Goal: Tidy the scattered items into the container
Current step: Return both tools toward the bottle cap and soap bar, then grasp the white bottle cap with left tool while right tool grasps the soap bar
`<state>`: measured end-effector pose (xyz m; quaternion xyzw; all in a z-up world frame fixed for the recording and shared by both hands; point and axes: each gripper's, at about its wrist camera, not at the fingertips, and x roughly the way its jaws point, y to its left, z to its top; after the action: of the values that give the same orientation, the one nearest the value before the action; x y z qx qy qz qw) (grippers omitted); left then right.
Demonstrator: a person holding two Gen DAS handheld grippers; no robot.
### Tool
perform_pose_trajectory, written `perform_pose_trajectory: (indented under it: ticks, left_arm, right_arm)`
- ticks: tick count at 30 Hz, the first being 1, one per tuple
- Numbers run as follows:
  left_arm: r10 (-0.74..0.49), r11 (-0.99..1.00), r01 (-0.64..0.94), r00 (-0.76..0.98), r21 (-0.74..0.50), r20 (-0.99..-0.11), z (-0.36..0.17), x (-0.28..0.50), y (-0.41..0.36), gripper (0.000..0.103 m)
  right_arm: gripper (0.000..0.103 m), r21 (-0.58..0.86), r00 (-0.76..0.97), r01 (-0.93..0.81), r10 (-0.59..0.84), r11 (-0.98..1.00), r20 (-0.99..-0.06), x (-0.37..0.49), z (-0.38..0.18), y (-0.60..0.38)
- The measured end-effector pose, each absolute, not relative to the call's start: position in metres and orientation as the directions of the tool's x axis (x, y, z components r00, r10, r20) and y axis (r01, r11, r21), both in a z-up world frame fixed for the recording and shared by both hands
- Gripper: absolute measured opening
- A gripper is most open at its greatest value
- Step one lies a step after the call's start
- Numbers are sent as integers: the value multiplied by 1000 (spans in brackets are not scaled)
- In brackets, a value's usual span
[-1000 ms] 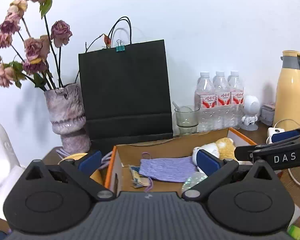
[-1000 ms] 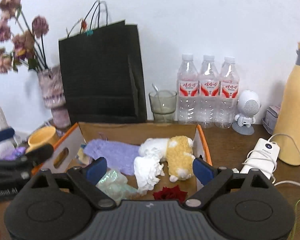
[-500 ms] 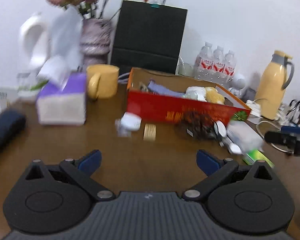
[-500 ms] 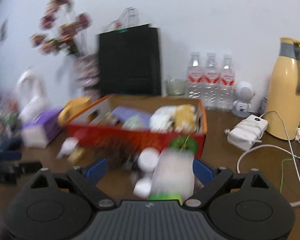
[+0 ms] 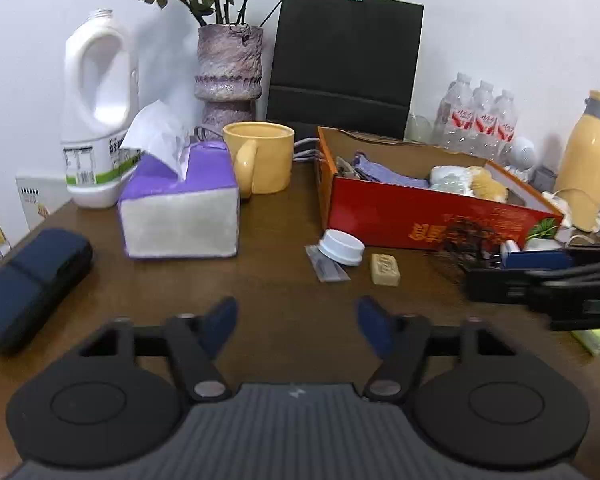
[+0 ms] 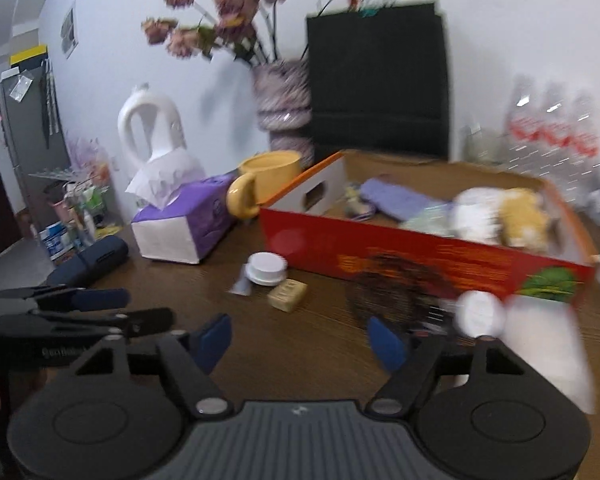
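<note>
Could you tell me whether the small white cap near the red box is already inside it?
No, the white cap sits on the wooden table in front of the red box, beside a tan block.

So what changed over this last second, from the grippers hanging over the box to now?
Both grippers pulled back from over the red box toward the table's near edge. The left gripper and right gripper are closing, nothing between their jaws. Nothing was picked up or dropped. The white cap, tan block and box contents look undisturbed.
</note>
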<state>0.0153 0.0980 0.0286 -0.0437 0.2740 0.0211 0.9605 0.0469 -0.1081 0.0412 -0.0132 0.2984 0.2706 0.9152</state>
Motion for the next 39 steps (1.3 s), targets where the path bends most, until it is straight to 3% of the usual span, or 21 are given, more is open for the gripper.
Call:
perform_pose_trajectory:
  ticks: [10, 12, 14, 23, 29, 31, 39]
  left_arm:
    - [-9, 996, -44, 832, -81, -554, 24, 52, 113, 55]
    - [-12, 995, -44, 830, -87, -558, 25, 58, 115, 55]
    - [-35, 994, -27, 829, -103, -558, 25, 62, 115, 55]
    - [-134, 991, 106, 825, -83, -548, 26, 109, 86, 62]
    - [-135, 991, 113, 784, -75, -606, 14, 132, 75, 55]
    - [-132, 991, 118, 774, -64, -619, 12, 137, 70, 41]
    - [-102, 995, 96, 811, -40, -576, 27, 121, 61, 40]
  right_arm:
    - [44, 130, 634, -466, 433, 875, -641, 115, 6, -49]
    - [27, 118, 637, -457, 417, 882, -648, 119, 1, -45]
    - [24, 89, 653, -458, 403, 885, -642, 119, -1, -44]
    - [23, 101, 709, -430, 405, 897, -577, 86, 32, -88]
    - [23, 166, 742, -382, 409, 909, -531, 64, 46, -132]
    - [23, 182, 745, -373, 411, 910, -526, 61, 45, -140]
    - [15, 219, 735, -374, 432, 901, -522, 53, 37, -154]
